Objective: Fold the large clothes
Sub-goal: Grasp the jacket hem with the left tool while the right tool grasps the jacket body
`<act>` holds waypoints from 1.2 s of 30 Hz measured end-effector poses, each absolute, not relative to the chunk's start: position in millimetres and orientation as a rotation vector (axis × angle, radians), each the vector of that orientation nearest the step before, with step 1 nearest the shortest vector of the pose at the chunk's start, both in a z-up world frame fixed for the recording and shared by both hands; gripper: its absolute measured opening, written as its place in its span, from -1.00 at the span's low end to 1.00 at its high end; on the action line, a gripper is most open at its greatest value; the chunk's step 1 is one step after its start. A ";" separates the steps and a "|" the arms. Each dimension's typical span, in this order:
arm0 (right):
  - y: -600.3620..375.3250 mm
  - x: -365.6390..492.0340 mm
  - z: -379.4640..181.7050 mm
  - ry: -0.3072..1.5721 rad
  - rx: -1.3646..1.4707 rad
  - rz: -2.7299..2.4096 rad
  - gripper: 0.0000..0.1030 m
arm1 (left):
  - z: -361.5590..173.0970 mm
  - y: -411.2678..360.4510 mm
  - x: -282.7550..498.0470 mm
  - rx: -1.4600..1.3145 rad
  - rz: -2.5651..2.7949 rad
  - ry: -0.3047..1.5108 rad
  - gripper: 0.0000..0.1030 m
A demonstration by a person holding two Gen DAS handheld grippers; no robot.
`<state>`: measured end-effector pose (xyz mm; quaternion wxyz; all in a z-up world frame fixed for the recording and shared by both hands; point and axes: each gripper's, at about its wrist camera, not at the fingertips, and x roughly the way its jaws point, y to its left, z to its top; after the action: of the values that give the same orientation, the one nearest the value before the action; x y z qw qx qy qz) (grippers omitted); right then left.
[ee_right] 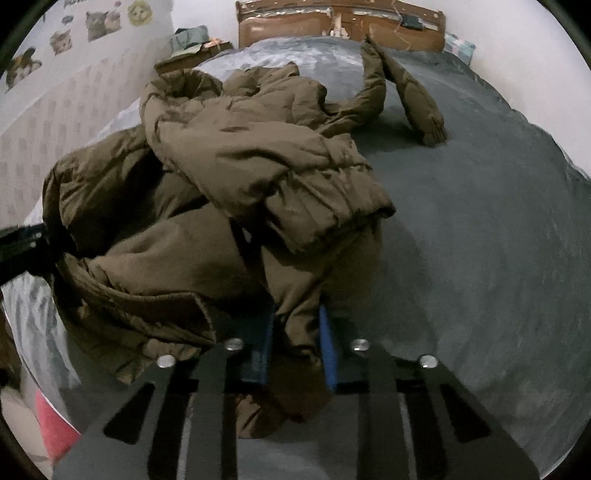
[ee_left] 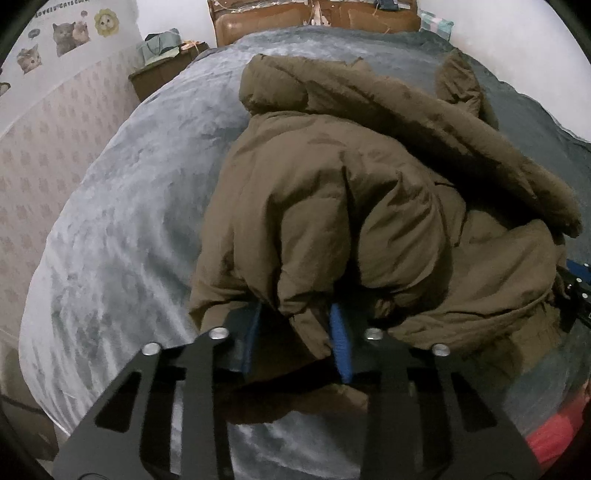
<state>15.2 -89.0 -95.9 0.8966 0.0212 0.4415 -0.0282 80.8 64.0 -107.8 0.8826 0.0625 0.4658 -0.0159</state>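
Note:
A large brown padded coat lies crumpled on a grey bed cover. My left gripper is shut on a fold of the coat's near edge, which bulges up between its blue pads. The coat also shows in the right wrist view, with one sleeve stretched toward the headboard. My right gripper is shut on another fold of the coat's near edge, between its blue pads. The left gripper's black body shows at the left edge of the right wrist view.
The bed cover stretches wide to the right of the coat. A brown headboard stands at the far end. A nightstand with clutter sits at the far left by a wall with cat stickers. Something red lies near the bed's front edge.

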 end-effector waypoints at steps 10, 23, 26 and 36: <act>-96.4 8.3 -91.6 0.894 -0.108 -0.101 -0.82 | -107.2 53.4 82.0 0.119 -0.049 0.968 -0.73; -175.2 -13.6 -80.5 0.845 -0.234 -0.414 -1.00 | -101.9 2.3 81.3 0.070 -0.123 0.935 -0.77; -234.1 -27.7 -75.4 0.867 -0.079 -0.481 -1.00 | -109.3 15.4 74.3 0.057 -0.094 0.958 -0.77; -230.7 -24.4 -69.0 0.864 0.016 -0.336 -1.00 | -123.1 73.1 39.9 0.007 0.026 1.007 -0.77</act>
<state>-24.4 -230.7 -69.0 0.8944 0.0075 0.4168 -0.1620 39.9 73.1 -123.1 0.8758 0.0034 0.4825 0.0127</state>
